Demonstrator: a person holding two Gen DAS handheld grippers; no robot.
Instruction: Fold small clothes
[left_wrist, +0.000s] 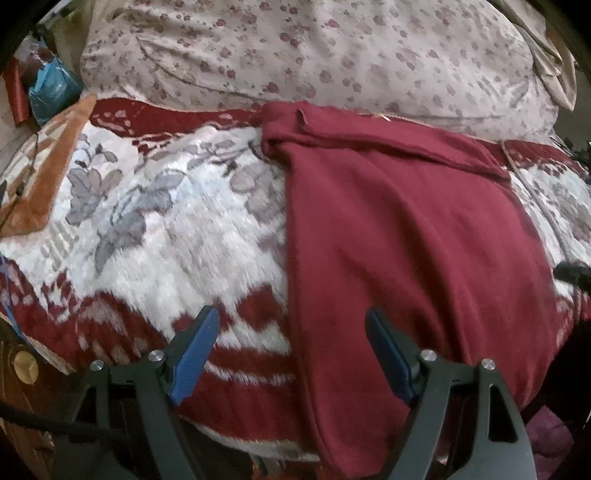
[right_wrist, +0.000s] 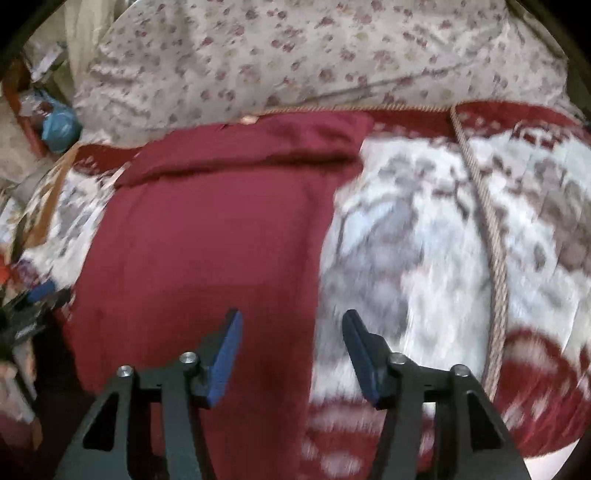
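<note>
A dark red knit garment (left_wrist: 406, 229) lies flat on a red and white floral blanket (left_wrist: 166, 229), folded into a long strip with a turned-over band at its far end. My left gripper (left_wrist: 291, 321) hovers open over the garment's left edge, nothing between its blue pads. In the right wrist view the same garment (right_wrist: 207, 236) fills the left half. My right gripper (right_wrist: 291, 325) stands open above the garment's right edge, where cloth meets blanket (right_wrist: 424, 240), and holds nothing. The other gripper's dark tip (left_wrist: 572, 273) shows at the right edge.
A pale floral pillow or quilt (left_wrist: 314, 55) lies across the far side of the bed. A blue plastic bag (left_wrist: 51, 92) and clutter sit beyond the far left corner. A braided cord trim (right_wrist: 487, 221) runs down the blanket at the right.
</note>
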